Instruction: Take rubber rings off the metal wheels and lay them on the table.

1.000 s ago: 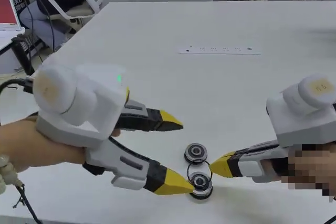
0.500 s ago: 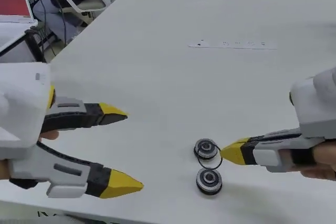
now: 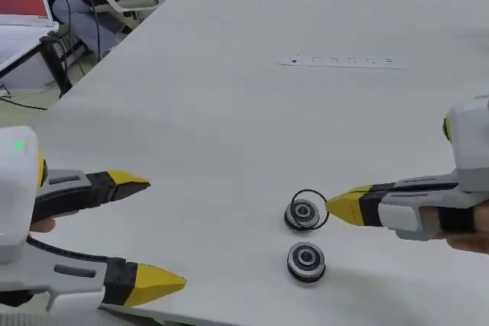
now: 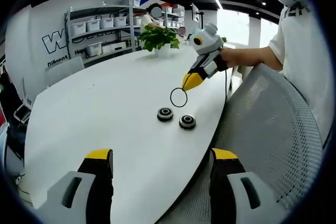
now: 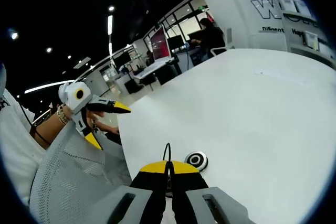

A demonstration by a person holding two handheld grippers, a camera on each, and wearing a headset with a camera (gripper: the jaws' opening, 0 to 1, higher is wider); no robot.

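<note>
Head view, closest first: the left gripper (image 3: 164,232) hovers by the front edge of the table (image 3: 229,112), its jaws spread wide with nothing between them. Beyond it the nearer metal wheel (image 3: 306,259) and the farther metal wheel (image 3: 303,214) lie close together on the white top. The right gripper (image 3: 335,206) pinches a thin black rubber ring (image 3: 307,191), which the left gripper view shows hanging clear of both wheels. Farther off lies a power strip (image 3: 342,61)

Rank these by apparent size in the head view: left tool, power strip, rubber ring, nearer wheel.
1. left tool: largest, though it is nearest the camera.
2. power strip: far off, so its real size is unsure.
3. rubber ring and nearer wheel: look about alike, not ranked.
</note>
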